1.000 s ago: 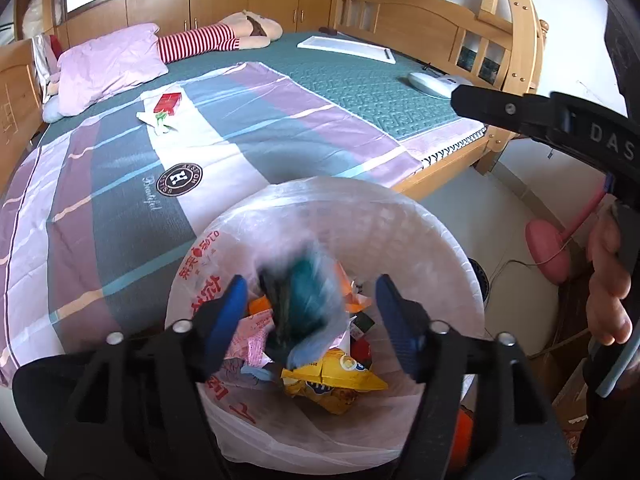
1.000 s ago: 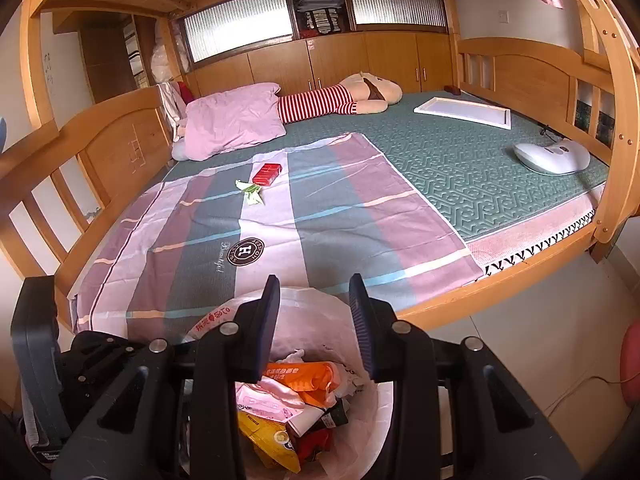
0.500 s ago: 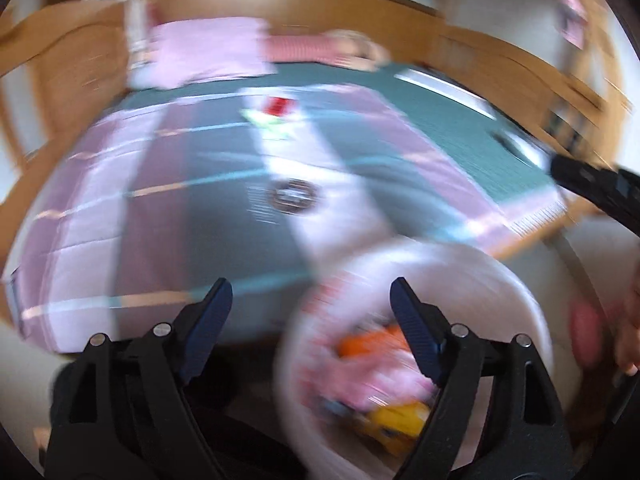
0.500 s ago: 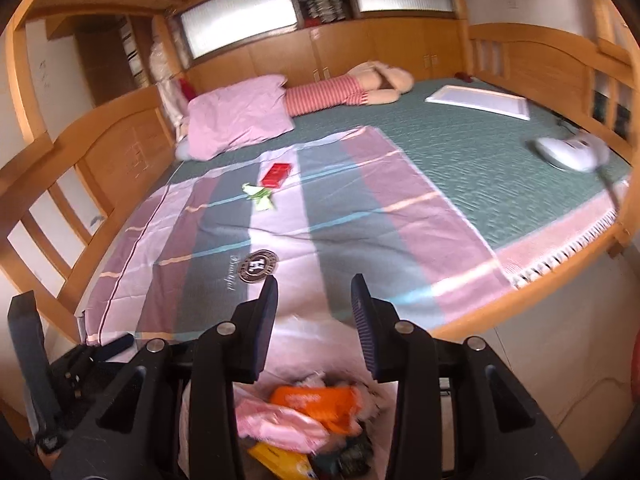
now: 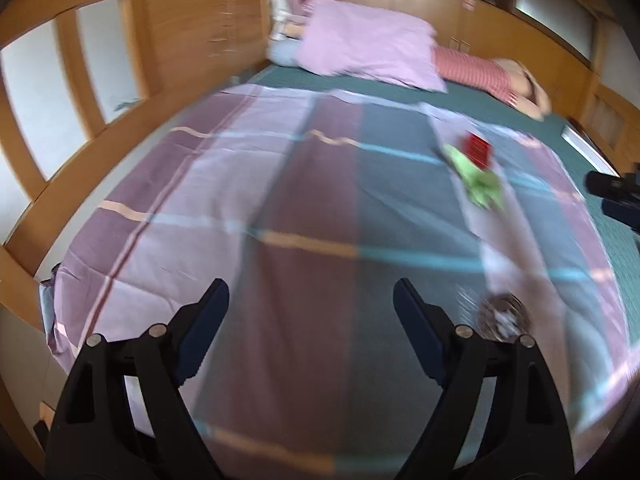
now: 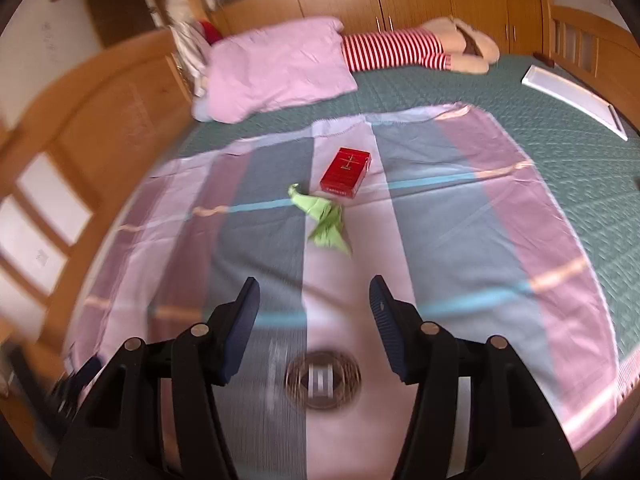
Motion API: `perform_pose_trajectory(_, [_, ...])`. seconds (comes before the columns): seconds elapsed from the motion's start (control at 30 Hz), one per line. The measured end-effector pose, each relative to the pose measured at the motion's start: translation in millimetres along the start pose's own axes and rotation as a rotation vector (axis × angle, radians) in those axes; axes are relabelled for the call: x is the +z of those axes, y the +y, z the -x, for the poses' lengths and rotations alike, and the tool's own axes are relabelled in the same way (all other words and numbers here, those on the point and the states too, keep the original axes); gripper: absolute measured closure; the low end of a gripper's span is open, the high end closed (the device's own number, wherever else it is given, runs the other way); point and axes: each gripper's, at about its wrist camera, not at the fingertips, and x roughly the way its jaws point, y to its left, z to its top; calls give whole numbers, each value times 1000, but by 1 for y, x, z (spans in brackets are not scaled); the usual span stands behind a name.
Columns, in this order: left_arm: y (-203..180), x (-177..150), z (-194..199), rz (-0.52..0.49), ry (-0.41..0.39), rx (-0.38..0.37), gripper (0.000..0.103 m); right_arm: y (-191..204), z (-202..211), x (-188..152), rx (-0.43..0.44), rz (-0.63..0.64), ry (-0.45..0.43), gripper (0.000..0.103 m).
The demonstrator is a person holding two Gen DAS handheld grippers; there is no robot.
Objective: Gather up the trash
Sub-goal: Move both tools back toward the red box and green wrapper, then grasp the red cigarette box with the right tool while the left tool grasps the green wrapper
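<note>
A red packet (image 6: 346, 173) and a crumpled green wrapper (image 6: 326, 221) lie side by side on the striped sheet (image 6: 460, 248) in the middle of the bed. My right gripper (image 6: 314, 304) is open and empty, low over the sheet, just short of the green wrapper. My left gripper (image 5: 310, 304) is open and empty over the sheet's near left part; the red packet (image 5: 477, 149) and green wrapper (image 5: 478, 184) lie far to its upper right. The trash bin is out of view.
A pink pillow (image 6: 276, 68) and a striped stuffed toy (image 6: 404, 50) lie at the head of the bed. A white flat board (image 6: 576, 100) rests at the right. Wooden bed rails (image 5: 80, 76) run along the left side.
Both grippers have moved from above the trash bin out over the bed. The left let an item drop into the bin. The right gripper's jaws have opened wider.
</note>
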Motion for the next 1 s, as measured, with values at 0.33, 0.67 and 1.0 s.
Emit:
perform_pose_trajectory(0.33, [66,-9,-29,388,97,56,16,3,-167,44,-130,-30,146,76])
perform_pose_trajectory(0.67, [104,-28,-21,629,106,96,16,70,-103,-32,353,85,380,81])
perform_pose_trajectory(1.0, [94,-40,-32,610,189,19,14,-4,-145,71,36,-167,73,28])
